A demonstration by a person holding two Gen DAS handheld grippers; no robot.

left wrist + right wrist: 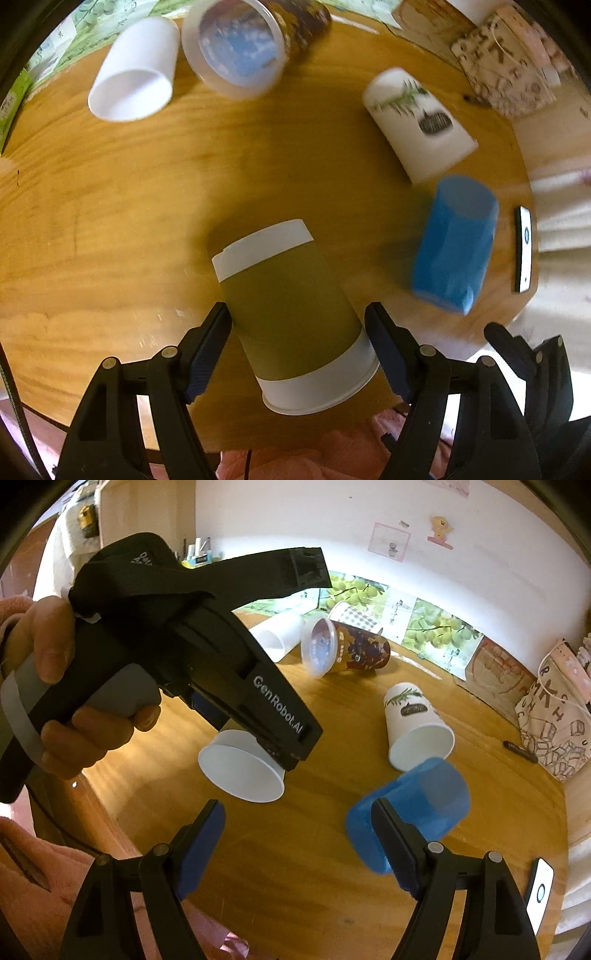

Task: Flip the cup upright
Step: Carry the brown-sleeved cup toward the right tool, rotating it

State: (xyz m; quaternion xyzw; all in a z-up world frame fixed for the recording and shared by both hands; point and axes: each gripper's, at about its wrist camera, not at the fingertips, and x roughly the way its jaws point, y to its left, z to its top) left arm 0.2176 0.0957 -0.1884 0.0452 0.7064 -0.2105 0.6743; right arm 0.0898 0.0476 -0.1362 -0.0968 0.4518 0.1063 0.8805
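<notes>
An olive-green paper cup (291, 314) with white bands lies between the fingers of my left gripper (297, 321), mouth toward the camera. The jaws stand wide on either side of it; the left finger (214, 332) is near its side, and contact cannot be told. In the right wrist view the same cup's white mouth (242, 766) shows under the left gripper's body (221, 672), tilted above the wooden table (314, 886). My right gripper (297, 834) is open and empty, with a blue cup (417, 808) lying just behind its right finger.
Several other cups lie on their sides: a plain white cup (135, 72), a clear-lidded patterned cup (243, 44), a white cup with a green sprig (417, 122) and the blue cup (456, 243). A phone (523, 249) lies at the table's right edge. A patterned bag (557, 712) stands at the right.
</notes>
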